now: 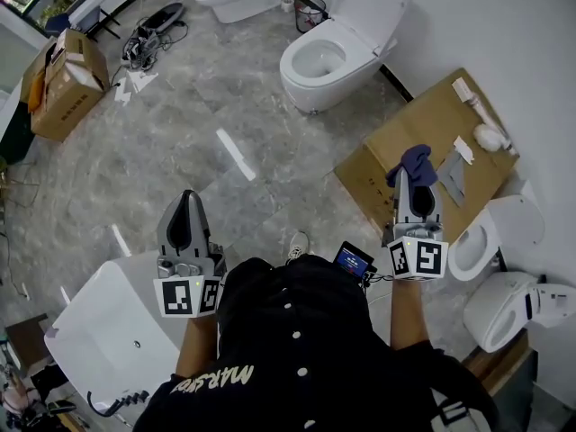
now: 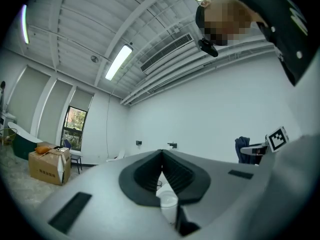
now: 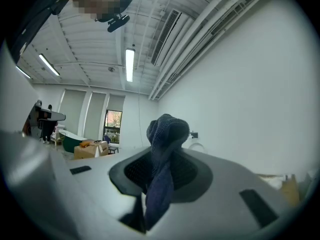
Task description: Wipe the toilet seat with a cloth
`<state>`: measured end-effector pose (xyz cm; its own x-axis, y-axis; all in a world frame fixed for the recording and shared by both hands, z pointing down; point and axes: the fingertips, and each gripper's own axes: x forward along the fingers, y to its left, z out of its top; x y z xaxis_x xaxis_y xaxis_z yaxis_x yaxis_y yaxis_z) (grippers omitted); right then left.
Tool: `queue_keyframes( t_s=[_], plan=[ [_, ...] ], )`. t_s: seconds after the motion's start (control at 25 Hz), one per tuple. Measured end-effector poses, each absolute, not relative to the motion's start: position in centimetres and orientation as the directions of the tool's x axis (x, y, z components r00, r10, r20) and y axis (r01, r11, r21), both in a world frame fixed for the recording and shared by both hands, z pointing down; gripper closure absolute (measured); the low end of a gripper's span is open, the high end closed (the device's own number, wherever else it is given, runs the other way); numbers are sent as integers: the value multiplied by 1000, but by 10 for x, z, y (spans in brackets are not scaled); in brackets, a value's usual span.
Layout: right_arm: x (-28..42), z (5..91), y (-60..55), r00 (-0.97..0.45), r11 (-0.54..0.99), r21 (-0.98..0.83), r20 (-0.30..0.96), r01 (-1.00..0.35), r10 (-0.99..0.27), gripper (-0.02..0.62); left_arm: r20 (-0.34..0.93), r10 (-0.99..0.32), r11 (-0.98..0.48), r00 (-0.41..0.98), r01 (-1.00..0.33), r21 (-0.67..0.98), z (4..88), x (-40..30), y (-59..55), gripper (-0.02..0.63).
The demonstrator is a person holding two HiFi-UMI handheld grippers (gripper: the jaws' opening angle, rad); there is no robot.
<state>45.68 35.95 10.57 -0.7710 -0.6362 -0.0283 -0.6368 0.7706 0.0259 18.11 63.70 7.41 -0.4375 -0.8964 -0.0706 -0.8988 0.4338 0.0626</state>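
Your dark buttoned top fills the bottom of the head view, with both arms held out ahead. Left gripper hangs over grey marbled floor, beside a white fixture at lower left. Right gripper hangs over the near edge of a flat cardboard sheet laid along the white wall, with a dark blue cloth bunched at its tips. The toilet stands well ahead across the floor, against that wall. Its lid is up and its seat is bare, well apart from the cloth. A cardboard box sits far left and a small bin stands just beyond the toilet. More white toilets crowd the right edge.

Left gripper view: your jaws meet at the tips, with nothing held. Through the slit below them a pale toilet shows far off. The room is white-walled, with a ribbed ceiling, a strip light and a window at left, the box under it.

Right gripper view: your jaws are clamped on the cloth. Its bunched top rises above the tips and a tail hangs down between the pads. A bare white wall runs along the right.
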Motion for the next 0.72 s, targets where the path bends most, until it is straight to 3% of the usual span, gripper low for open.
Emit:
queue_keyframes(
  t_s=[0.72],
  plan=[
    [395, 105, 288, -753, 751, 40, -36, -659, -658, 508, -105, -907, 400, -409, -911, 95, 83, 100, 546, 595]
  ],
)
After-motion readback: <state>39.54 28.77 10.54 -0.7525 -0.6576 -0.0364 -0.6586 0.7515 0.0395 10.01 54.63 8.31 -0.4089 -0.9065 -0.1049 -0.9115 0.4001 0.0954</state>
